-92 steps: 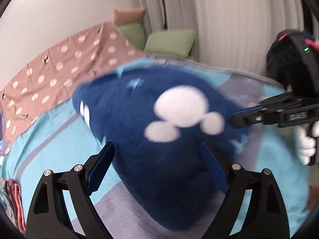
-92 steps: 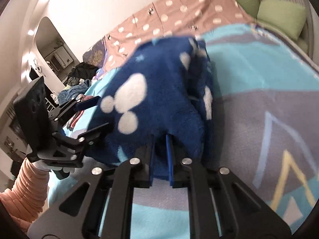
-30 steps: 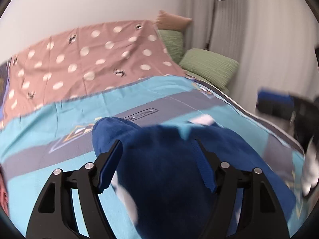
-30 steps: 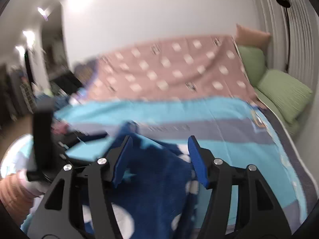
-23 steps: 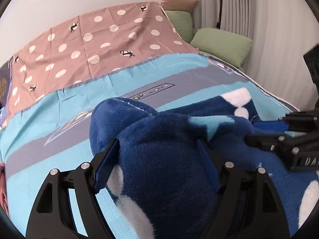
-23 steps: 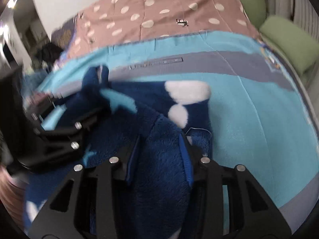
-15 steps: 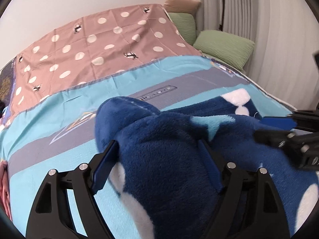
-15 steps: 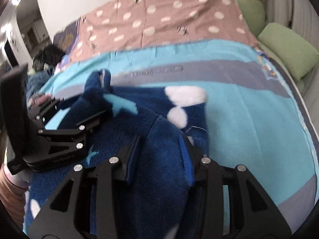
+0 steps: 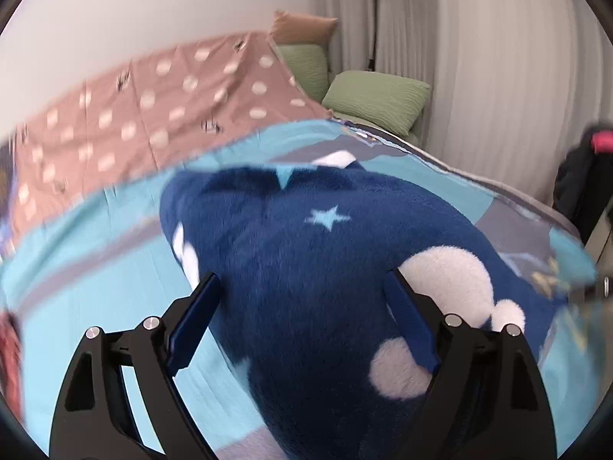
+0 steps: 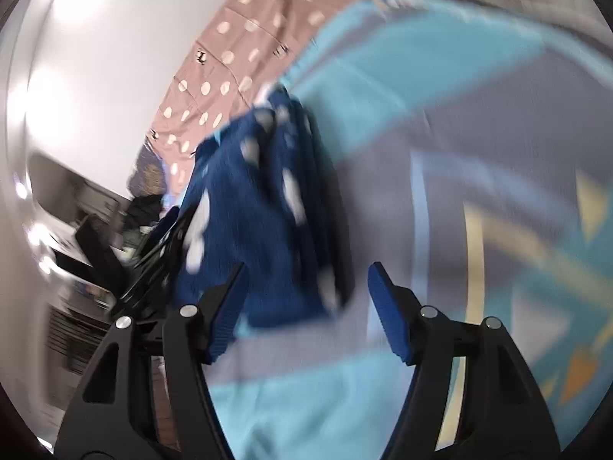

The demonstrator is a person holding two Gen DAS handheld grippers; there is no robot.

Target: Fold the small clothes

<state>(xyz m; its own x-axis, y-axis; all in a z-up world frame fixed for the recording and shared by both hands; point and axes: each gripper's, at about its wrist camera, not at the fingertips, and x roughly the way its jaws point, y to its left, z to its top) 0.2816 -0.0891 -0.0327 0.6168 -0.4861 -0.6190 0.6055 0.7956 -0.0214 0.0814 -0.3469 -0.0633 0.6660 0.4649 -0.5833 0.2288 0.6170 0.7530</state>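
A dark blue fleece garment (image 9: 306, 268) with white patches and pale stars lies in a folded heap on the turquoise and grey bed cover (image 9: 95, 268). My left gripper (image 9: 302, 295) is open, its jaws standing wide on either side of the heap. My right gripper (image 10: 306, 280) is open and empty, just off the garment's near edge (image 10: 260, 230), over the cover (image 10: 479, 134). The left gripper (image 10: 153, 253) shows blurred at the garment's far left side in the right wrist view. Both views are motion-blurred.
A pink polka-dot sheet (image 9: 153, 103) covers the far part of the bed. Green pillows (image 9: 375, 96) and a tan one (image 9: 302, 30) lie in the back corner by a white curtain (image 9: 498, 76). Dark furniture and clutter (image 10: 76, 230) stand beyond the bed's left side.
My right gripper, open half a second ago with fleece between its jaws, has drawn back off the garment. The left gripper has stayed open around the heap. The garment now lies folded over.
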